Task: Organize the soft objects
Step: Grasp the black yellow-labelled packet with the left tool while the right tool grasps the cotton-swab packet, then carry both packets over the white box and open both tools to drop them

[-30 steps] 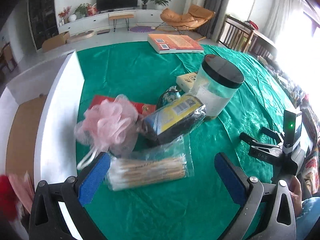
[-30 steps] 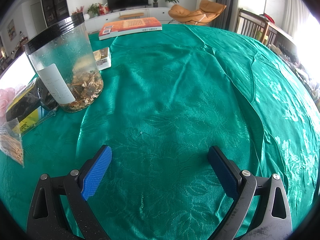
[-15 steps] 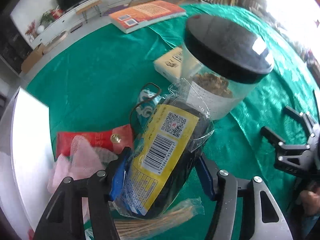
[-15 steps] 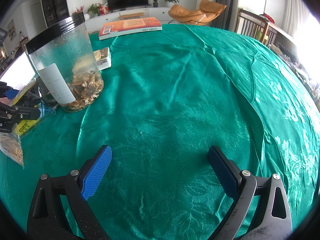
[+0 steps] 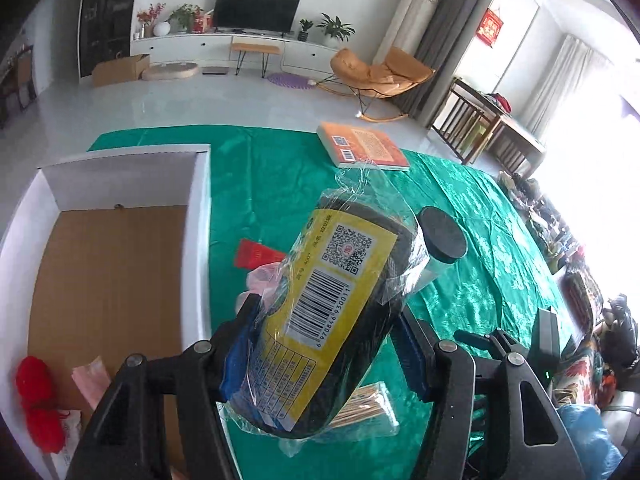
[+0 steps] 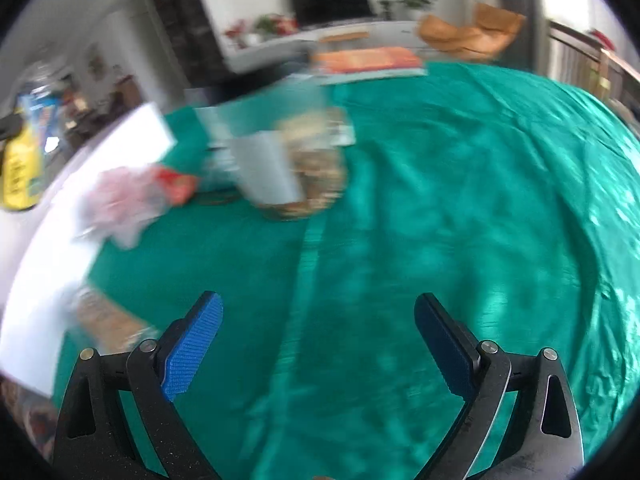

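Far left in the left wrist view, the white box (image 5: 120, 168) sits open on the counter (image 5: 460, 200) with some soft things already down in its near corner: a red pom-pom (image 5: 34, 380) and something pink (image 5: 90, 376) beside it. So part of the sorting looks done.

Moving right, the left gripper (image 5: 320, 356) has the yellow-labelled soft pack (image 5: 332, 304) clamped between its blue fingers (image 5: 236, 360), jaws narrowed onto the plastic wrap, and the pack hangs up in the air, clear of the green cloth and just right of the box wall. That pack reads as mid-transfer; it is lifted but not yet over the brown floor of the box.

Under and behind it, more is left on the counter: the pink mesh puff (image 5: 260, 276) peeking out by the red envelope (image 5: 256, 254), the bag of sticks (image 5: 364, 404) below the pack, then the black-lidded jar (image 5: 440, 236) and the orange book (image 5: 364, 148) further back. The puff looks like the next soft item; the jar and book probably stay.

Over on the right, the right gripper (image 6: 320, 352) is spread wide and carries nothing, hovering over bare cloth in a blurred picture.
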`<state>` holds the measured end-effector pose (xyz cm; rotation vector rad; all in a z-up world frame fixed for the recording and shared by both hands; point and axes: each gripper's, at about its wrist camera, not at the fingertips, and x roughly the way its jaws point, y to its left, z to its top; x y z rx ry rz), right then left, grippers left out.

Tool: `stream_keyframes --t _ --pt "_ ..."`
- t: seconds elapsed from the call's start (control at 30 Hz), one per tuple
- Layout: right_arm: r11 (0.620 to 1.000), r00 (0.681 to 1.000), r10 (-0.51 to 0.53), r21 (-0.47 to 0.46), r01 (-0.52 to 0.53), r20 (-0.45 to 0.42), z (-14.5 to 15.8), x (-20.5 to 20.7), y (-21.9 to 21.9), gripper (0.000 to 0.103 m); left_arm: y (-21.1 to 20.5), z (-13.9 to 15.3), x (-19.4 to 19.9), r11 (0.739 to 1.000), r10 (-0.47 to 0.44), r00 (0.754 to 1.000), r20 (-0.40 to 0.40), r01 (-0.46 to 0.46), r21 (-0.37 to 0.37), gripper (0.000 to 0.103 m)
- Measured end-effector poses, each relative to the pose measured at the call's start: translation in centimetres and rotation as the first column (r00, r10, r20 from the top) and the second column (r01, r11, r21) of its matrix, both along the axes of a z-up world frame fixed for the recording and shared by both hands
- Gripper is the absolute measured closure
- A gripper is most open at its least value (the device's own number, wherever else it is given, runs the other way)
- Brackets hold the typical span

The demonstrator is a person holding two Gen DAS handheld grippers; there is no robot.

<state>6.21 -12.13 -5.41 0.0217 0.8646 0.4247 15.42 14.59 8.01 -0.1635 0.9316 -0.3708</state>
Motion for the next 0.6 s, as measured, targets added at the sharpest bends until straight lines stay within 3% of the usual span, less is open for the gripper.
stream_keyframes --t 0.03,0.13,0.2,0.23,0.27,0.33,0.37,0.5,0.6 --pt "0.988 0.99 0.142 -0.063 -0.14 0.026 0.9 -0.9 3.6 0.006 0.7 -0.2 -0.3 1.0 0.017 1.0 -0.007 -0.017 -0.006 0.041" --pt "0.885 0.901 0.433 -0.194 -0.423 0.01 1.0 -1.9 12.6 0.006 2.7 -0.9 -1.3 0.997 0.048 0.998 -0.039 -0.051 -0.065 0.041" --pt "0.831 0.868 0.494 -0.269 -0.488 -0.047 -0.9 -0.9 16.6 0.007 3.9 -1.0 -2.0 0.994 0.064 0.997 -0.042 -0.067 -0.087 0.041" --pt "0.815 0.866 0.494 -0.304 -0.493 -0.08 -2.0 -0.3 17.9 0.008 4.5 -0.8 -2.4 0.993 0.071 0.997 -0.04 -0.074 -0.089 0.041" --pt "0.815 0.871 0.479 -0.315 -0.487 -0.109 -2.9 0.4 18.4 0.019 5.2 -0.6 -2.8 0.993 0.079 0.996 -0.037 -0.082 -0.09 0.041" --pt "0.862 0.894 0.432 -0.236 -0.448 -0.12 -3.0 0.9 16.9 0.057 6.4 -0.2 -3.6 0.991 0.09 0.996 -0.026 -0.093 -0.096 0.041" --pt "0.886 0.921 0.368 -0.252 -0.388 -0.127 -2.8 1.1 15.3 0.064 7.1 -0.1 -4.0 0.99 0.098 0.995 -0.022 -0.1 -0.098 0.041" --pt "0.98 0.979 0.118 -0.143 -0.142 -0.164 -0.9 1.5 4.4 0.066 8.3 -0.2 -4.8 0.985 0.121 0.993 -0.01 -0.121 -0.119 0.041" --pt "0.991 0.978 -0.125 -0.06 0.116 -0.169 0.8 2.7 -4.9 0.066 8.5 -0.6 -4.7 0.982 0.129 0.992 -0.006 -0.129 -0.14 0.041"
